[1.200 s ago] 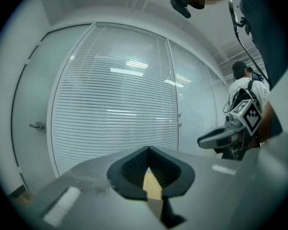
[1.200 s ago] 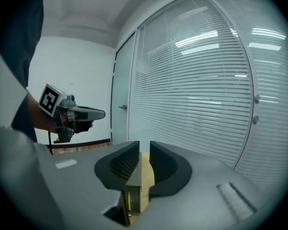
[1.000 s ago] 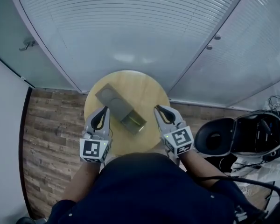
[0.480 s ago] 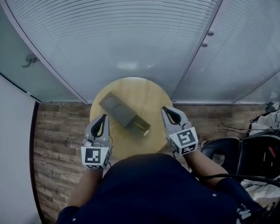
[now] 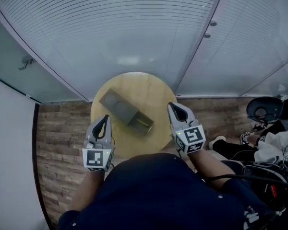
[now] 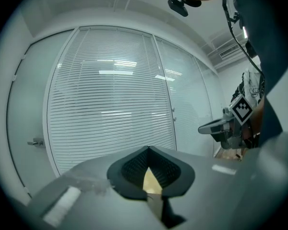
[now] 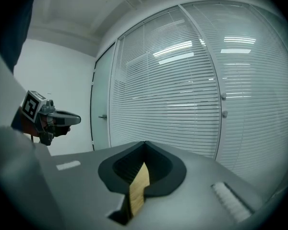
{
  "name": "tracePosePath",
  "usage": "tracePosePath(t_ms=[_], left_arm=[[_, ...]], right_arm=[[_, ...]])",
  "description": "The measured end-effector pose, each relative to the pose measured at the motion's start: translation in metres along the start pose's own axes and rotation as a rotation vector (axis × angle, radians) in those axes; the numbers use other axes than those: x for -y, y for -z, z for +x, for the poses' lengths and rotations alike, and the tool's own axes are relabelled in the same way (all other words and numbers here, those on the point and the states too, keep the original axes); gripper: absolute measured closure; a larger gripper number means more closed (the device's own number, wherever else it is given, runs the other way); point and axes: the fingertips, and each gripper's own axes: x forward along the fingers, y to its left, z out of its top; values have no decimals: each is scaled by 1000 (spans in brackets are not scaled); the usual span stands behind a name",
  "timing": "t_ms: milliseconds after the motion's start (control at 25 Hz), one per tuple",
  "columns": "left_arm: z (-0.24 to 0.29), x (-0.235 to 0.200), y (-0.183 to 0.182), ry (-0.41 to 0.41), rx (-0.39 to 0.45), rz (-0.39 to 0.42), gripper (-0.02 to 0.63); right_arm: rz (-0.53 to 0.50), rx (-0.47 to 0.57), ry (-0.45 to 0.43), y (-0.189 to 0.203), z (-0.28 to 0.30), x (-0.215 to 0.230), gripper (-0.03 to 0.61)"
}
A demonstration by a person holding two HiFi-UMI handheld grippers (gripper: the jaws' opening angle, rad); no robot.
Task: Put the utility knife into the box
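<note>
A long grey box [image 5: 127,114] lies open and slantwise on the round wooden table [image 5: 153,92]. Its near half [image 5: 143,123] holds something yellowish that looks like the utility knife, too small to make out. My left gripper [image 5: 104,118] hangs at the table's near left edge, shut and empty. My right gripper [image 5: 174,107] hovers at the near right edge, also shut with nothing in it. Both stand apart from the box. The left gripper view shows its own jaws [image 6: 148,148] closed and the right gripper [image 6: 201,128] beyond. The right gripper view shows its closed jaws [image 7: 144,143] and the left gripper [image 7: 78,119].
A glass wall with white blinds [image 5: 129,28] curves behind the table, with a door handle [image 5: 24,63] at left. Wood-plank floor [image 5: 57,128] surrounds the table. A black rounded object [image 5: 261,110], cables and white bundled things [image 5: 278,147] crowd the right side.
Both grippers have drawn back from the box toward the table's near edge, the right one shifting rightward. The box has not moved on the table. The head view has swung.
</note>
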Motion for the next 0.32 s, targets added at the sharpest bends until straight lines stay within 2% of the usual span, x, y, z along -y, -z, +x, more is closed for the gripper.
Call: tracePosePath(t_ms=[320], left_arm=[[5,-3,6,-21,-39,-24,611]], right_arm=[[-1,1,3,10,11,2,571]])
